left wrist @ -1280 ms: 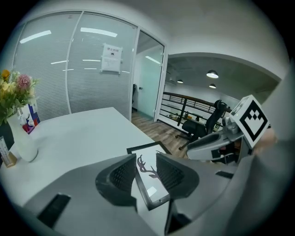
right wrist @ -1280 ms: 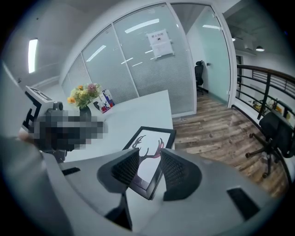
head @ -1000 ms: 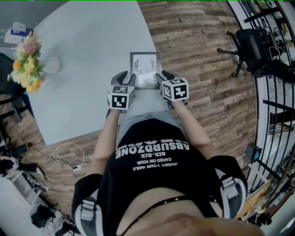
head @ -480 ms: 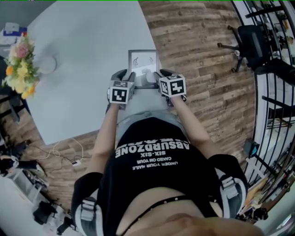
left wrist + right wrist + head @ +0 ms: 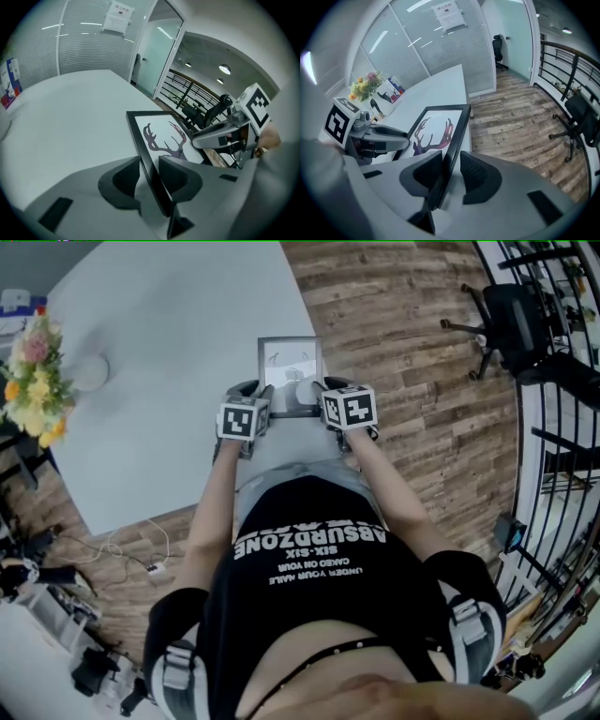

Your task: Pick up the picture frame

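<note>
The picture frame (image 5: 290,367) sits in the upper middle of the head view, at the near right edge of the pale table (image 5: 169,352), directly ahead of the person's body. It has a thin black border and a white print of dark antlers. The left hand-held gripper (image 5: 149,169) is clamped on the frame's left border near its lower corner; its own view shows the black edge passing between the two grey jaws, with both textured pads pressed against it. The right hand-held gripper (image 5: 451,169) is clamped in the same way on the right border, which runs up between its jaws towards the top of that view. The two hand-held grippers thus flank the frame's near end, level with each other, and each is visible in the other's view across the print. The frame's far end points away from the person; whether it touches the table cannot be told. A bunch of flowers (image 5: 33,371) stands at the left edge of the head view, well apart from the frame. Wooden floor (image 5: 403,352) lies to the right of the table, with a black office chair (image 5: 511,320) in the upper right.
</note>
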